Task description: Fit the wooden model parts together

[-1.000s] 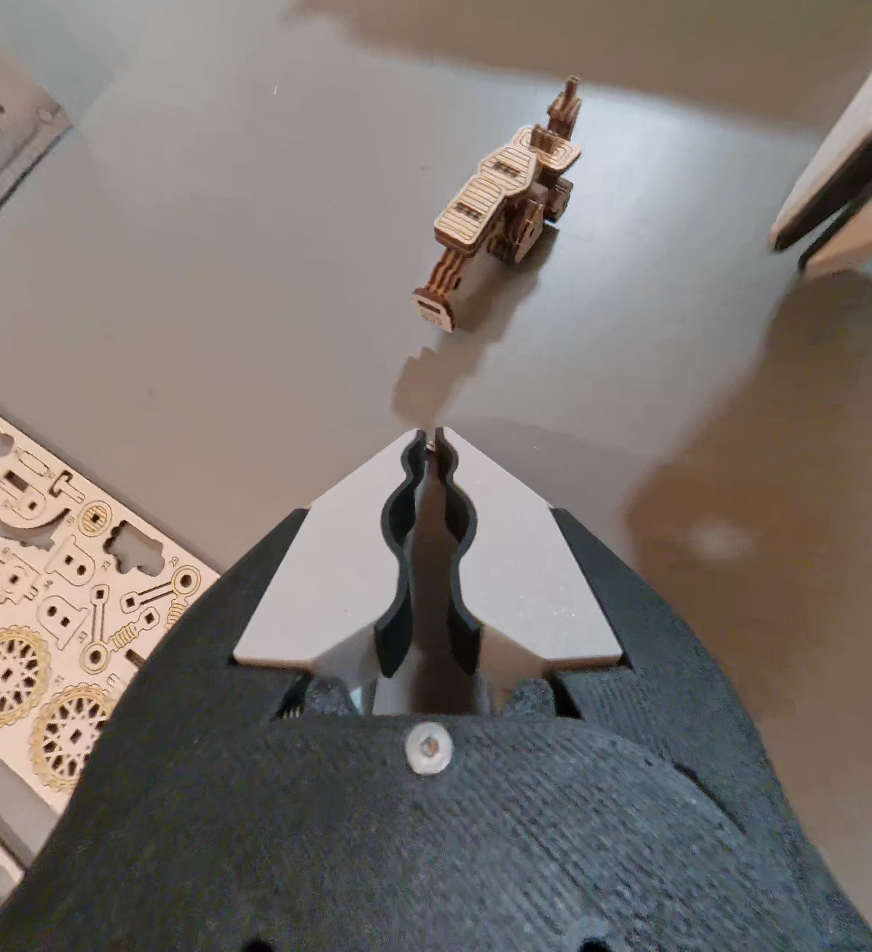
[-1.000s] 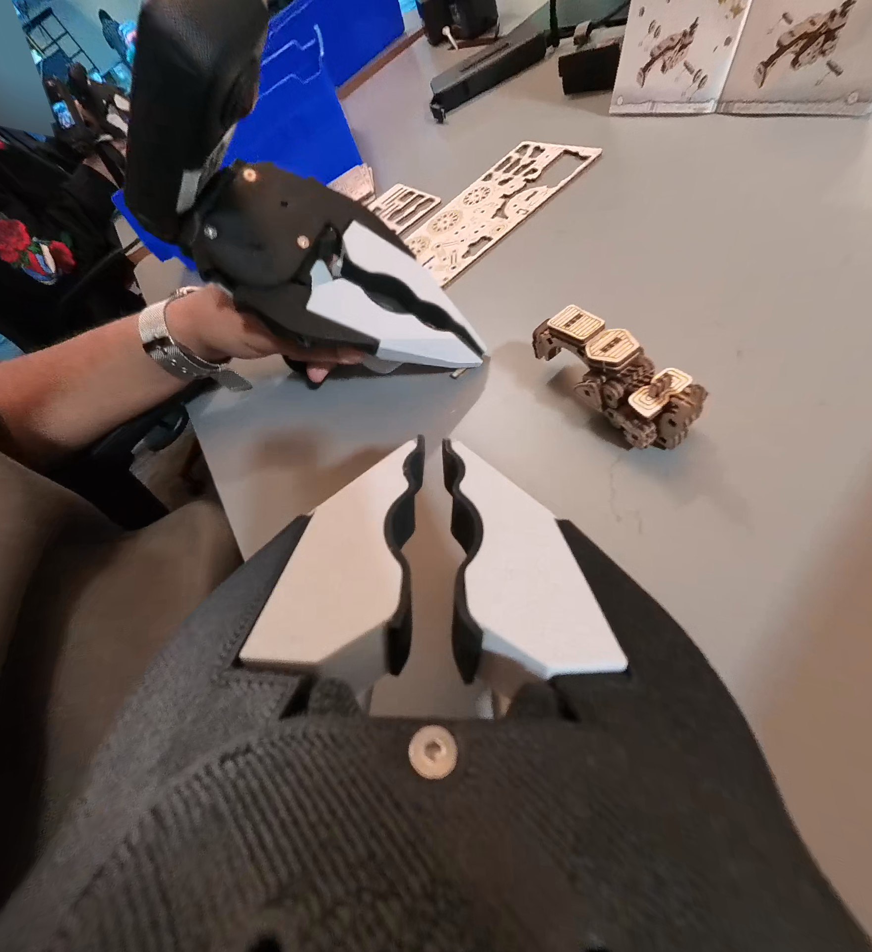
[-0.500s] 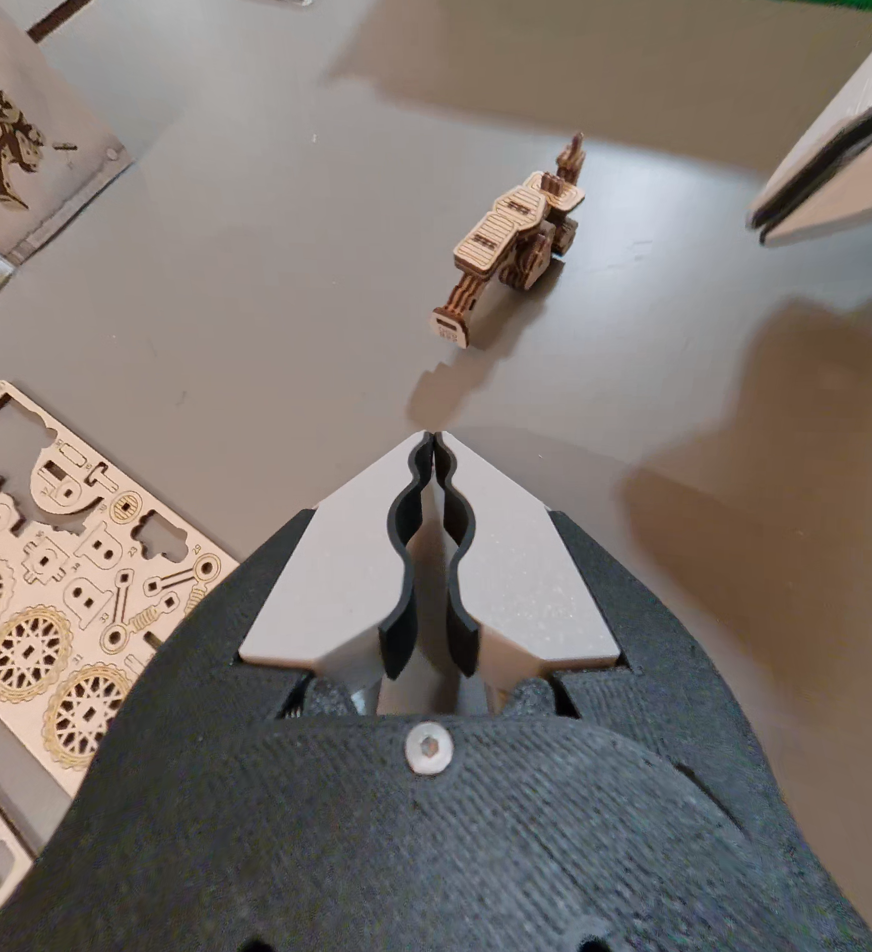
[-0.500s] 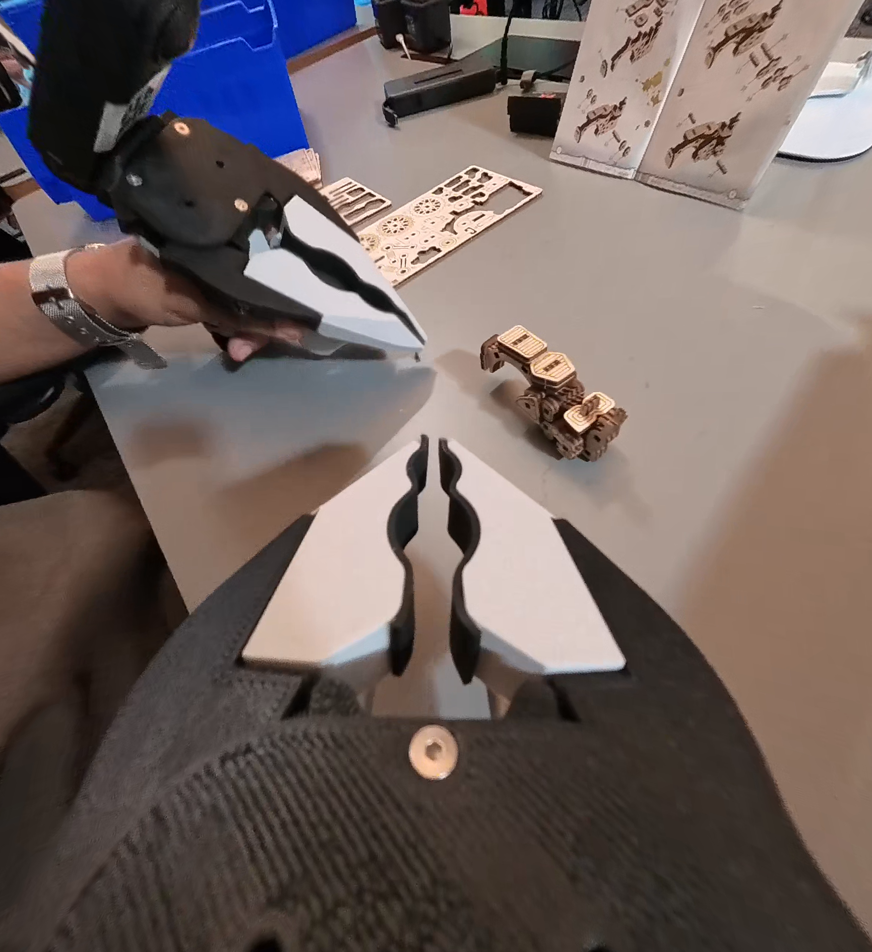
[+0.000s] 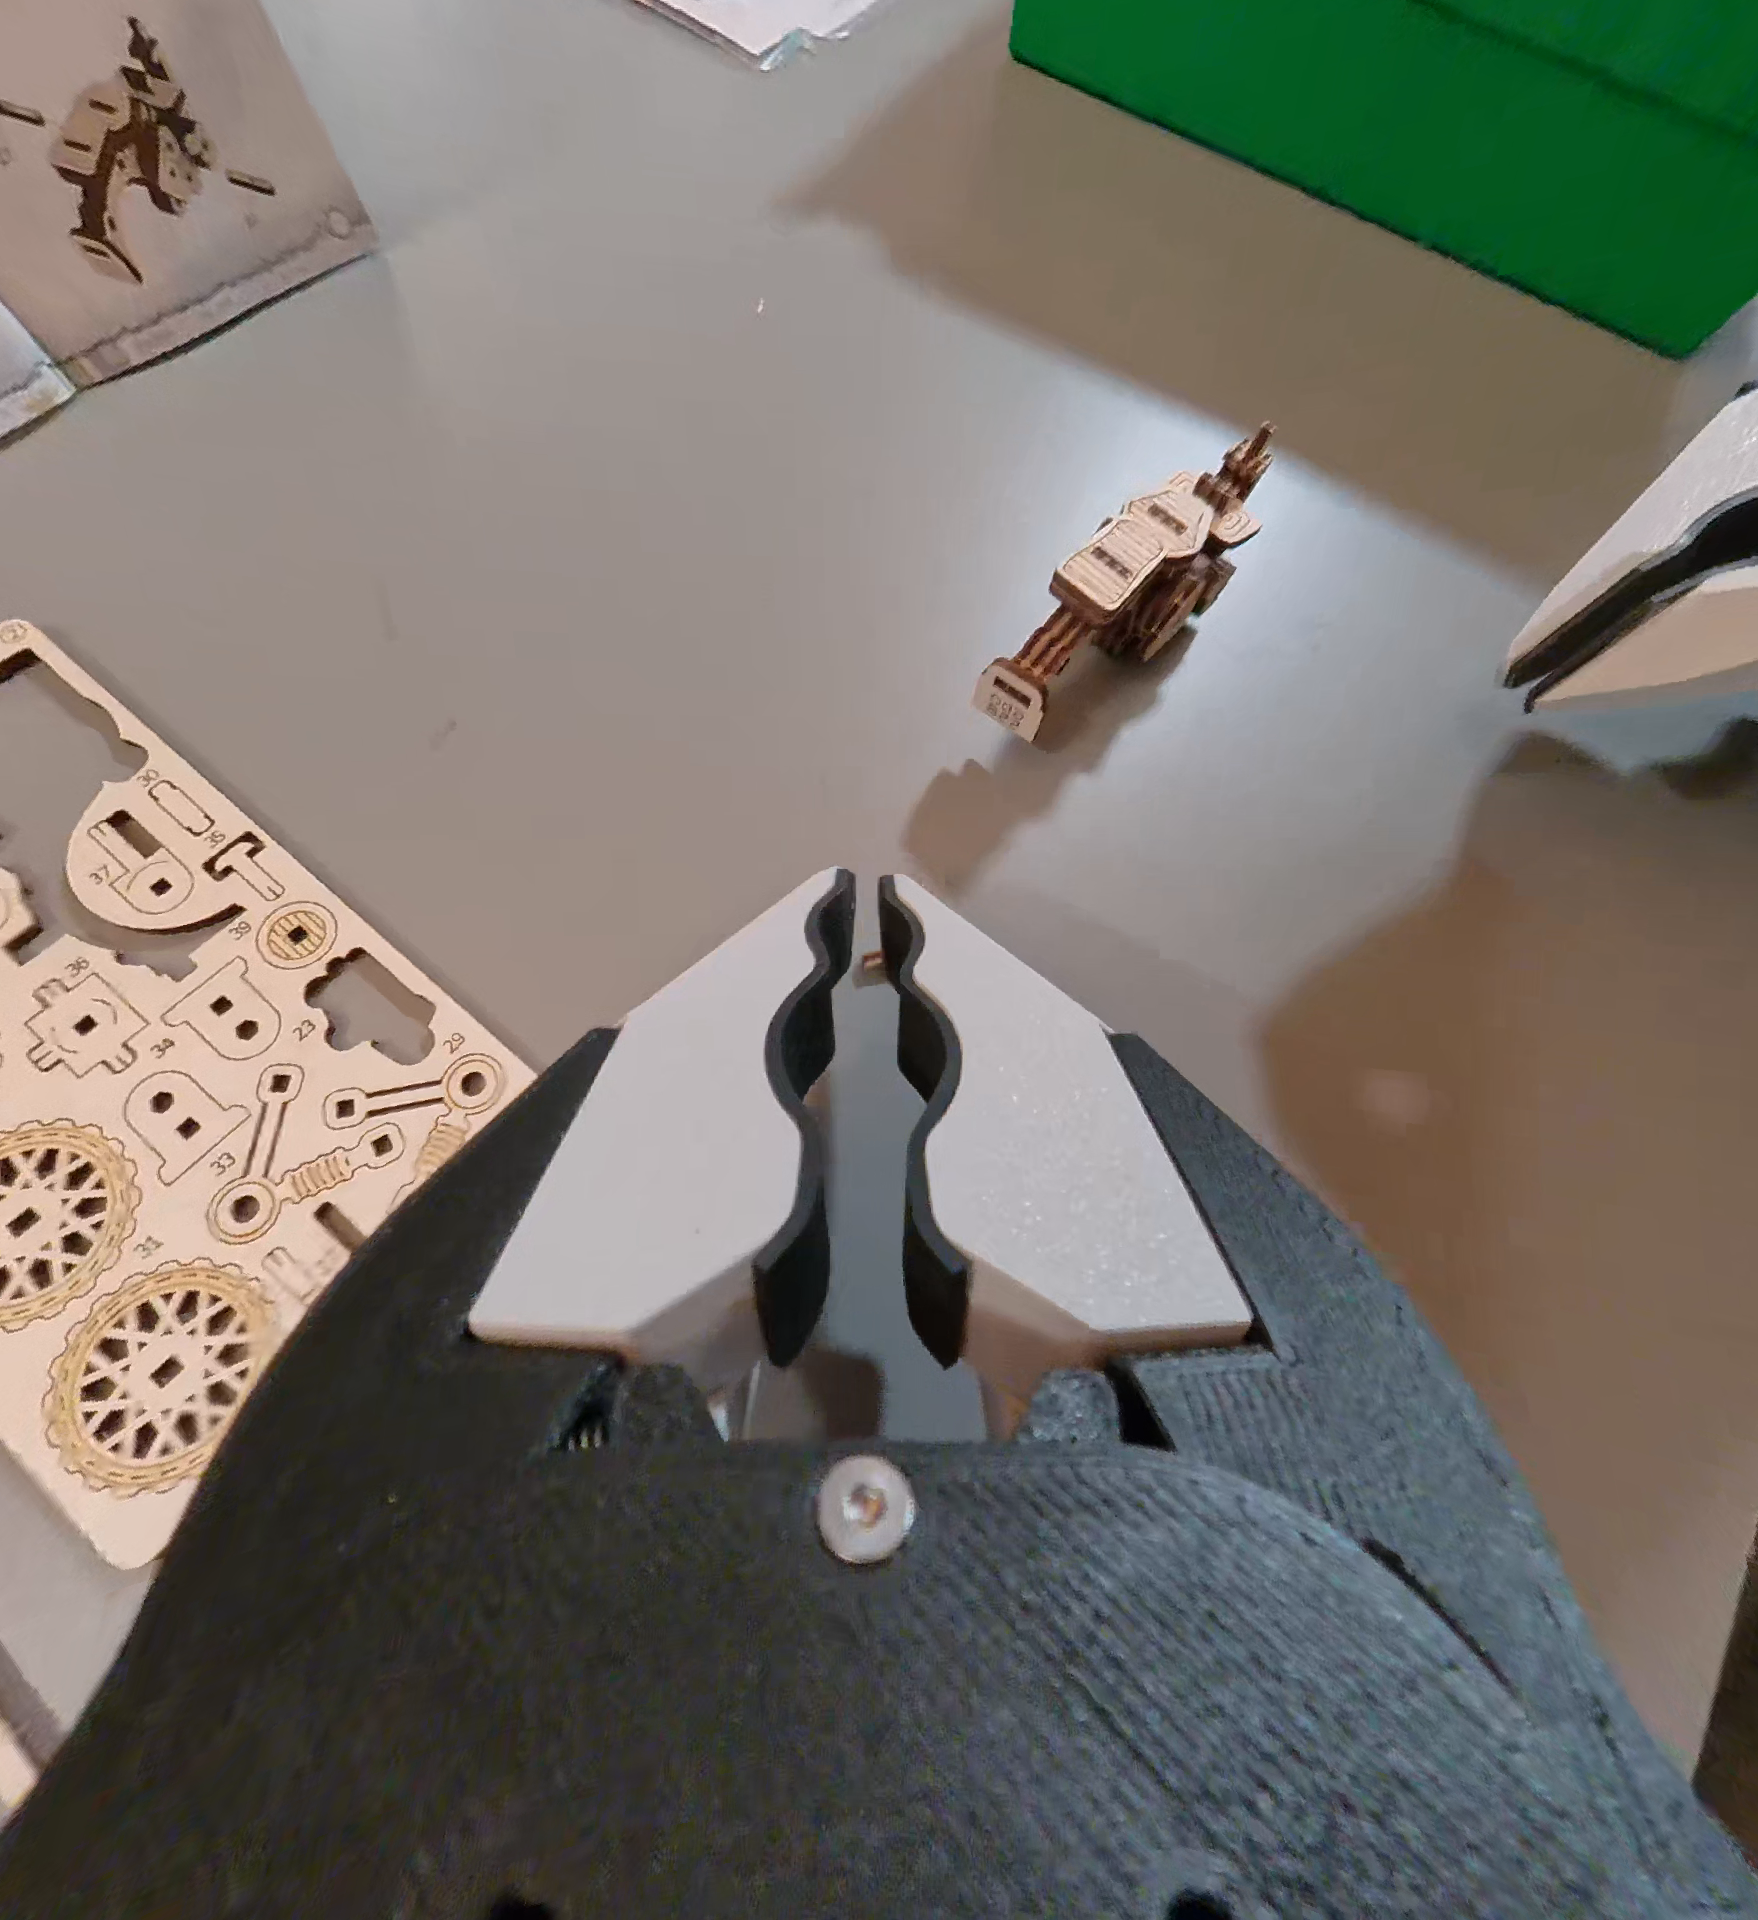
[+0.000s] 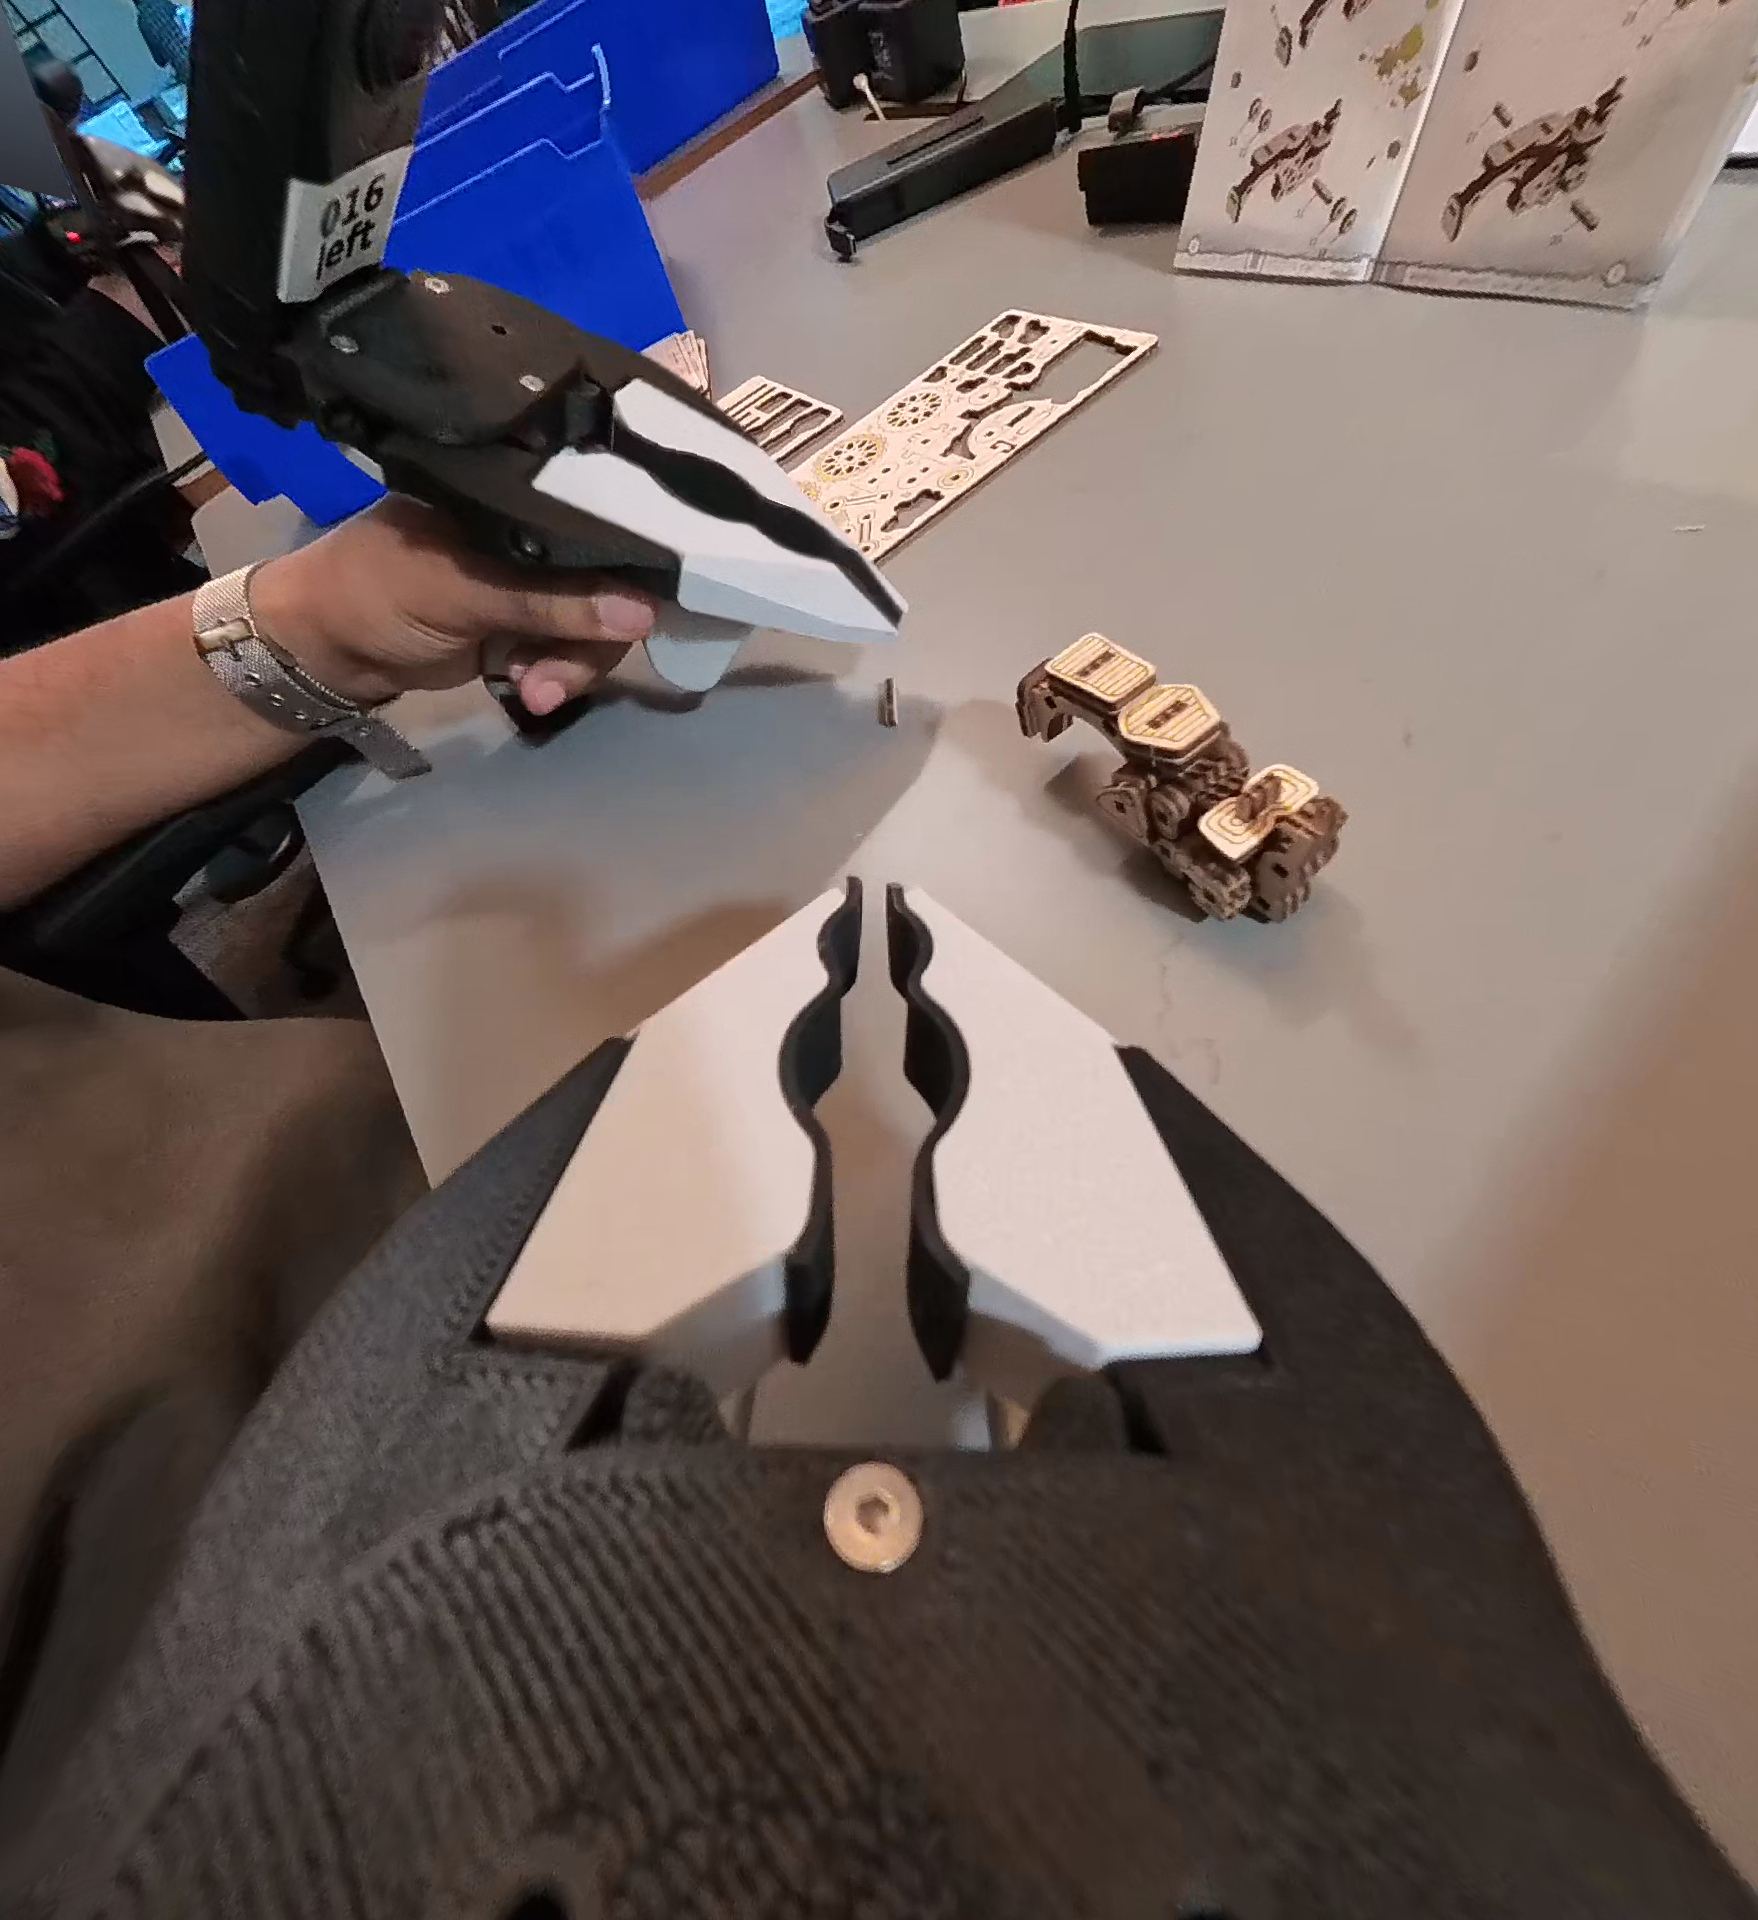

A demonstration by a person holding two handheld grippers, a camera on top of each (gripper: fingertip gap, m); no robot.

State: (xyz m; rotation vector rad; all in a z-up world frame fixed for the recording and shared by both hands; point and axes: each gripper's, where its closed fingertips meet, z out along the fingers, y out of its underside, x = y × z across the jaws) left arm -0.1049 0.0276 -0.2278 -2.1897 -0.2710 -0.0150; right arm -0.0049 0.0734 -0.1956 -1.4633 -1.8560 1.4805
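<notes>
The left claw (image 5: pixel 862 883) hangs above the surface (image 5: pixel 594 540) with its jaws slightly apart and empty; a small wooden piece (image 6: pixel 887 700) is just below its tips, apart from them. The right claw (image 6: pixel 869 891) is likewise narrowly spread and empty. The model (image 6: pixel 1181 790) lies ahead of both claws, with the parts sheet (image 5: pixel 96 1091) left of the left claw.

The light was bright and even, falling from overhead. My two grippers threw soft brown shadows across the smooth grey tabletop (image 5: pixel 646 499), which carried a dull sheen. The small brown wooden model (image 6: pixel 1181 795) stayed sharp in both views. The wide lenses bent the edges, and the near black gripper housing (image 6: pixel 854 1714) was blurred.
</notes>
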